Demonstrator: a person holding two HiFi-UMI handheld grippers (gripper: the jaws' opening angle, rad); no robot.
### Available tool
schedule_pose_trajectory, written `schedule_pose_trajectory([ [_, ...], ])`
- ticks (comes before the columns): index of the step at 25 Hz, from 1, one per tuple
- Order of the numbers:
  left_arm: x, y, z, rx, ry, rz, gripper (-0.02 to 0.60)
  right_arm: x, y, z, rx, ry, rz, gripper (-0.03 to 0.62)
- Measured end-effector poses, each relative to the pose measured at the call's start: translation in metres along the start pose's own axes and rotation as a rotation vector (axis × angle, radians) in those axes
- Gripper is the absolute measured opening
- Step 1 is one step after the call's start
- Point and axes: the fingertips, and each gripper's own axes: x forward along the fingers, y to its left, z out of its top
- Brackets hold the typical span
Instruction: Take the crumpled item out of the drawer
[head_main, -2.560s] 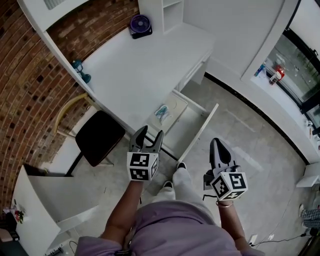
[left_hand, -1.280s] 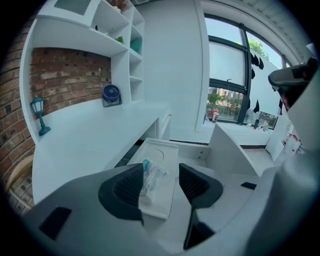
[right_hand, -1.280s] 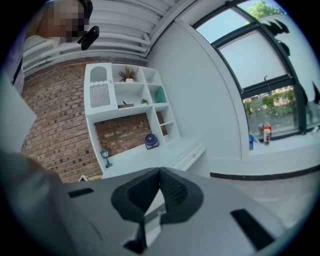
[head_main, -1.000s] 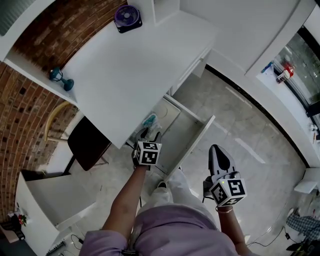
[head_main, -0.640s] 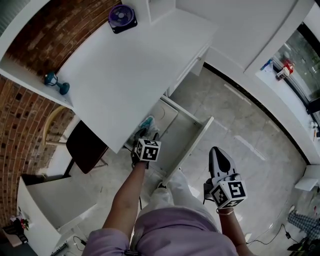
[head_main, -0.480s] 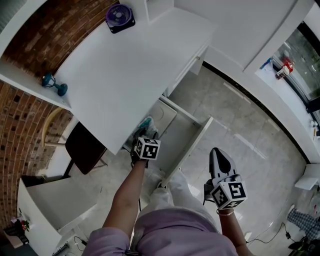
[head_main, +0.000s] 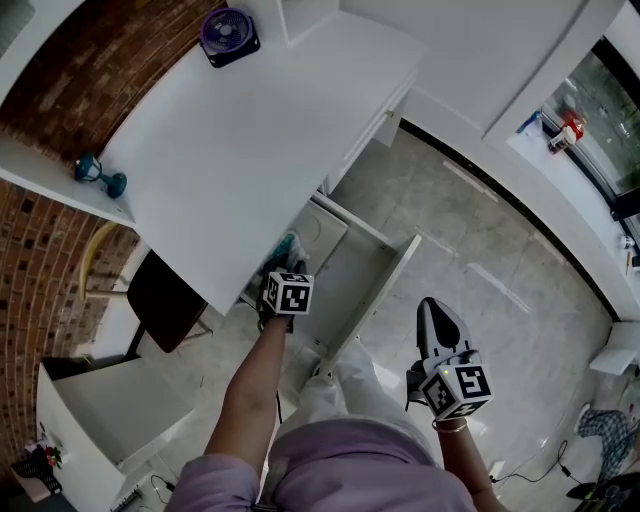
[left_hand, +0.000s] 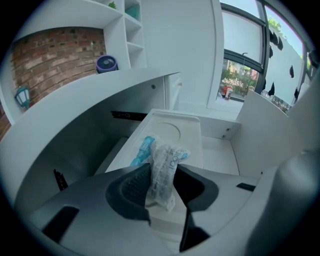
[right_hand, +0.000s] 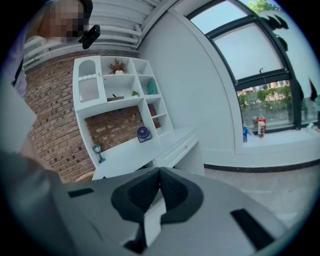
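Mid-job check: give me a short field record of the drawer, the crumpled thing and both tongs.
drawer: open, under the desk edge
crumpled wrapper: clear and blue plastic, at the drawer's left side, between the left tongs' jaws
left tongs: down in the drawer, jaws closing on the wrapper, pads appear to touch it
right tongs: jaws together, empty, held over the floor
task: wrapper not yet out of the drawer

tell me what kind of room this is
Probably a home study corner: a white desk with an open drawer, a small purple fan on top, and cubby shelves against a brick wall.
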Motion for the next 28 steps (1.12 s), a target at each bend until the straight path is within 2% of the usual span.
schedule_pose_trajectory([
  [5, 0.001, 0.004, 0.001, -0.01, 0.011, 0.024, 0.108, 0.002, -0.001, -0.001, 0.001, 0.008, 0.007, 0.003],
  [10, -0.006, -0.006, 0.001, -0.006, 0.01, 0.014, 0.1, 0.004, 0.001, 0.0, 0.002, 0.008, 0.022, 0.003],
  [22, -0.047, -0.022, 0.006, -0.027, -0.06, -0.019, 0.098, 0.003, 0.017, -0.002, 0.002, -0.003, 0.06, 0.003],
  [28, -0.075, -0.021, 0.012, -0.061, -0.115, -0.041, 0.097, 0.002, 0.034, 0.002, -0.006, -0.016, 0.093, 0.003],
])
